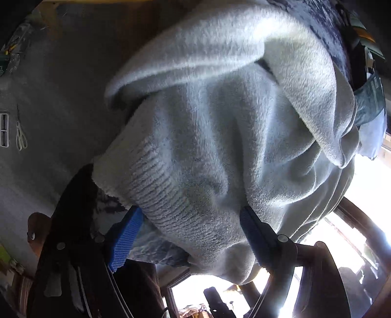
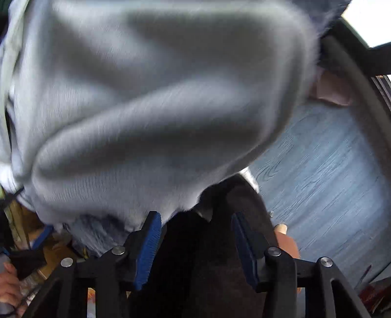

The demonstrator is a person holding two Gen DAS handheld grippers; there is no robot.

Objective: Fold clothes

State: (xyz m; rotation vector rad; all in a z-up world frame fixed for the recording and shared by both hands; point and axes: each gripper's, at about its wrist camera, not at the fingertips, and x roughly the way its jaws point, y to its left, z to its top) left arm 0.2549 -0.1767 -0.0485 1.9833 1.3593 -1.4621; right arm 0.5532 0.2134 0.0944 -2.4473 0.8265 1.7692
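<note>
Left wrist view: the left gripper (image 1: 190, 234) has its 2 blue-padded fingers (image 1: 123, 241) spread wide, with a thick roll of pale fleece sweater (image 1: 207, 137) bunched in the gap; the cloth touches the inner faces of both pads, though I cannot tell how firmly it is pinched. The ribbed hem (image 1: 156, 190) of the sweater sits just above the near pad, and from there the garment runs up and away from the gripper toward the top right, its long axis slanting along that line, with a folded flap (image 1: 185, 56) lying across it near the top. A dark patterned part of the cloth (image 1: 315, 22) shows at the upper edge. Behind it is a grey wall (image 1: 56, 102) with a pair of scissors (image 1: 20, 137) hanging on it, and bright windows (image 1: 361, 195) lie to the lower right. In the right wrist view, the right gripper (image 2: 195, 247) is also wide open, with only dark fabric (image 2: 195, 269) seen between its fingers (image 2: 147, 249) and nothing clearly clamped. The sweater (image 2: 151, 97) hangs blurred above and ahead of it, its lower edge touching the tip of 1 finger. A blue-grey wood-grain floor (image 2: 325, 176) lies to the right.
</note>
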